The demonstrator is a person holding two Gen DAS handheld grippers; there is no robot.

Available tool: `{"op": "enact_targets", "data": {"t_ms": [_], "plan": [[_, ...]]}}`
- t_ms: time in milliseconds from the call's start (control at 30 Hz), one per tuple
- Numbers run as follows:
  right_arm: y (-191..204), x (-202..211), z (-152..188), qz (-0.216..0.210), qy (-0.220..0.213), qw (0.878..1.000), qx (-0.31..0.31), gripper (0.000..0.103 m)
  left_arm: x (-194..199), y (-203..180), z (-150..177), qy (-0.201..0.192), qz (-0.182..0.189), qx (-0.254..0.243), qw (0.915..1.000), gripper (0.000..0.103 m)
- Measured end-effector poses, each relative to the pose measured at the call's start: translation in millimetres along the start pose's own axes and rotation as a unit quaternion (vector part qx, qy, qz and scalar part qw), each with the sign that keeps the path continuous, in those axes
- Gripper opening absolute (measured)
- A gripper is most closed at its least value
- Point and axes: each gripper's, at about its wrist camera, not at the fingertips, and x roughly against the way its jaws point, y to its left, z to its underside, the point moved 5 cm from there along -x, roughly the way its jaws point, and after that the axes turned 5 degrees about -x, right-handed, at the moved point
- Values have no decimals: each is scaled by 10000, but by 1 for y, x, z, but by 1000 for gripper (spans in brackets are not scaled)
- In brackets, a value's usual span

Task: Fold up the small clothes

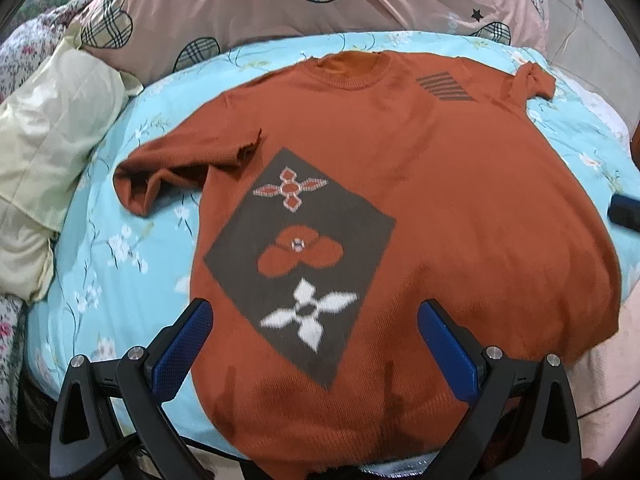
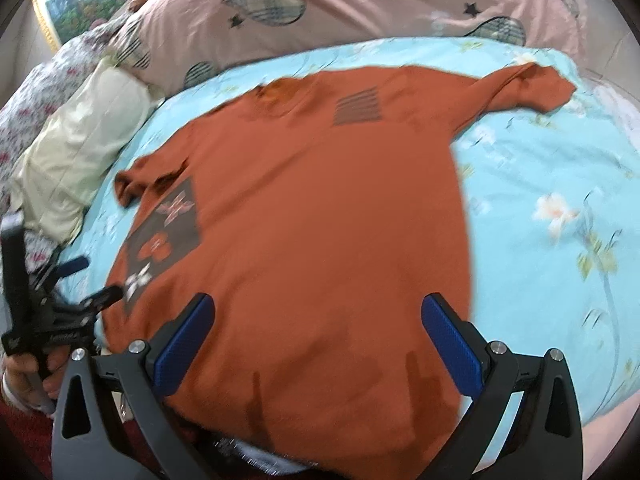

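Note:
An orange short-sleeved knit top (image 1: 460, 184) lies face up and spread flat on the blue floral bedspread (image 1: 120, 248), collar away from me. It has a brown diamond panel (image 1: 300, 264) with flower motifs and a small striped patch near one shoulder. My left gripper (image 1: 314, 320) hovers open over the hem, fingers straddling the diamond panel. In the right wrist view the top (image 2: 320, 208) fills the middle, and my right gripper (image 2: 318, 316) hangs open above its hem. The left gripper (image 2: 80, 280) also shows at the left edge, open, with a hand (image 2: 28, 376) holding it.
A pink duvet (image 1: 320, 4) with plaid hearts is bunched along the far side. A pale yellow pillow (image 1: 52, 132) and floral fabric (image 1: 16, 64) lie at the left. The bedspread (image 2: 560, 240) extends bare to the right of the top. The bed's near edge runs below the hem.

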Motion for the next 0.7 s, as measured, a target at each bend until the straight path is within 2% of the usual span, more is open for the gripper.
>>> {"op": "enact_targets", "data": {"t_ms": [133, 233, 333, 400, 467, 533, 700], "plan": [[-46, -8, -55, 62, -325, 9987, -400, 93, -9, 5, -15, -13, 56, 99, 9999, 102], [-91, -21, -109, 254, -612, 9951, -737, 86, -16, 5, -23, 22, 59, 91, 9999, 102], [-140, -40, -157, 483, -675, 9886, -1257, 74, -25, 3, -29, 65, 104, 81, 9999, 102], [-166, -53, -184, 719, -707, 9834, -1505, 71, -32, 1, -32, 119, 110, 41, 9999, 102], [-189, -59, -212, 1010, -846, 9791, -1551, 69, -40, -1, -36, 175, 109, 14, 9998, 102], [-219, -68, -245, 1121, -948, 9736, -1746, 67, -45, -3, -38, 212, 158, 35, 9996, 102], [-268, -86, -296, 1387, -1128, 9605, -2133, 63, -68, -1, -42, 395, 86, 61, 9992, 102]]}}
